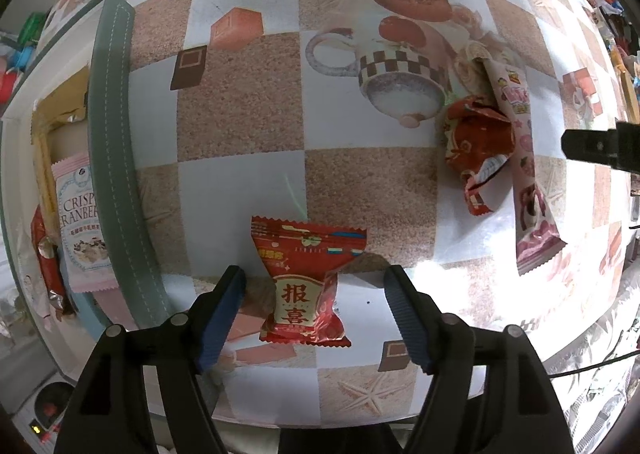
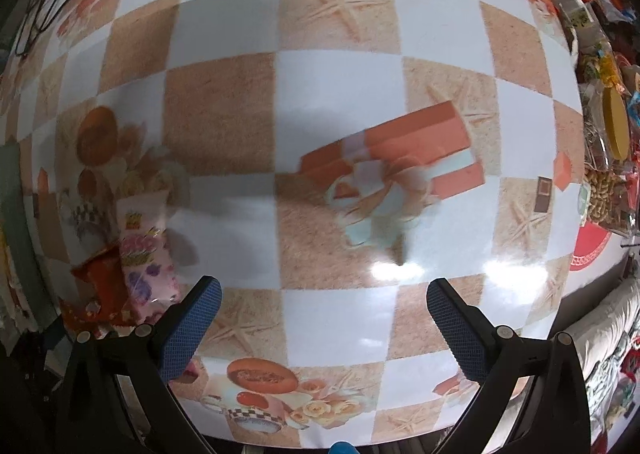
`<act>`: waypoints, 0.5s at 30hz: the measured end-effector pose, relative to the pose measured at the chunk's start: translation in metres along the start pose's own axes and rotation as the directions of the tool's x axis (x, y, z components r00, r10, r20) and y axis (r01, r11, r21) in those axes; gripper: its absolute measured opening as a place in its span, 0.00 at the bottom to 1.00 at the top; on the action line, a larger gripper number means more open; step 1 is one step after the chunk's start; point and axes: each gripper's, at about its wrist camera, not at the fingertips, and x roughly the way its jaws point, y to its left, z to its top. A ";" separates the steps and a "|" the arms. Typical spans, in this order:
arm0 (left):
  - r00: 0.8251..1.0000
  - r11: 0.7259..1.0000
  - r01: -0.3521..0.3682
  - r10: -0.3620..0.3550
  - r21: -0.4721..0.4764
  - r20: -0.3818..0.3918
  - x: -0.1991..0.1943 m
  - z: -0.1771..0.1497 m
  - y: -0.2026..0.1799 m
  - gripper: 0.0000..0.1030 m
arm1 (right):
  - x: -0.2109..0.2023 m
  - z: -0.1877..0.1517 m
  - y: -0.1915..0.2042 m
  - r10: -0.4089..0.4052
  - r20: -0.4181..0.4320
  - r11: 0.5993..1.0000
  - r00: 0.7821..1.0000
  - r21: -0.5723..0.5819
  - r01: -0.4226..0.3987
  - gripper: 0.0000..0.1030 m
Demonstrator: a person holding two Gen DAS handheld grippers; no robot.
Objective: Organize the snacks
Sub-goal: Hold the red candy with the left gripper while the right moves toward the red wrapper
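A red snack packet with Chinese characters [image 1: 304,286] lies on the checkered tablecloth between the fingers of my open left gripper [image 1: 314,274], which does not touch it. A crumpled red packet [image 1: 476,146] and a long pink packet [image 1: 528,174] lie further right; both also show at the left of the right wrist view, the red one [image 2: 102,282] and the pink one [image 2: 146,254]. A box with a grey-green rim [image 1: 112,134] at the left holds a cranberry snack pack [image 1: 82,230] and other packets. My right gripper [image 2: 324,290] is open and empty above bare tablecloth.
The right gripper's black body [image 1: 600,146] shows at the right edge of the left wrist view. Cluttered snacks and a yellow lid [image 2: 616,126] line the table's far right. Black cables [image 2: 44,10] lie at the upper left. The table's near edge runs below both grippers.
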 end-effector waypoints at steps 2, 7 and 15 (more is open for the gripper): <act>1.000 1.000 0.000 0.000 0.003 -0.001 0.000 0.000 -0.001 0.74 | 0.002 -0.006 0.010 0.009 -0.002 1.000 1.000 -0.024 -0.009 1.00; 1.000 1.000 -0.001 0.001 0.013 -0.004 0.001 0.000 -0.004 0.76 | 0.003 -0.010 0.026 0.030 -0.011 0.997 0.999 -0.064 -0.031 1.00; 1.000 1.000 -0.001 0.001 0.019 -0.004 0.002 0.000 -0.005 0.76 | 0.013 -0.027 0.057 0.006 -0.026 0.984 1.000 -0.180 -0.011 1.00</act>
